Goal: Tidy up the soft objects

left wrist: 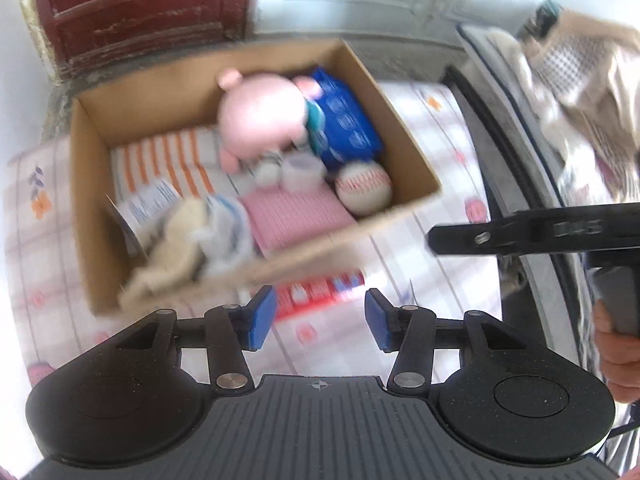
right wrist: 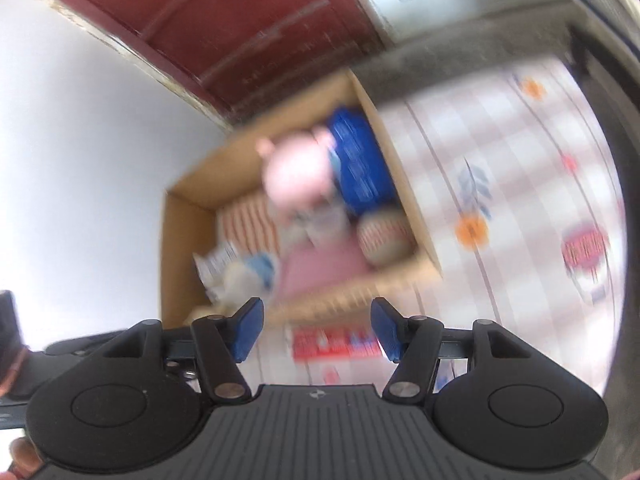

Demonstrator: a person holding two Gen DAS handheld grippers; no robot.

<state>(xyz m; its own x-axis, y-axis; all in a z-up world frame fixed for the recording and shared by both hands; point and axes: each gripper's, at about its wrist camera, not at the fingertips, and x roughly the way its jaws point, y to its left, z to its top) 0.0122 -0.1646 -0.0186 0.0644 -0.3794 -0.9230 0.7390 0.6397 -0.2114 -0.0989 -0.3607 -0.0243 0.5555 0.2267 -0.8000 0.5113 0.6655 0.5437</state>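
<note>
An open cardboard box stands on a checked, flower-printed cloth. Inside lie a pink plush toy, a blue padded pack, a white ball with red stitching, a pink checked cloth, an orange-striped cloth and a cream and pale blue fabric bundle. My left gripper hangs open over the cloth in front of the box, nothing between its blue pads. My right gripper is open too, empty, near the box's front wall.
A red and white packet lies on the cloth just in front of the box. The other gripper reaches in from the right, with a hand on its handle. A red door stands behind. Fabrics are piled at the right.
</note>
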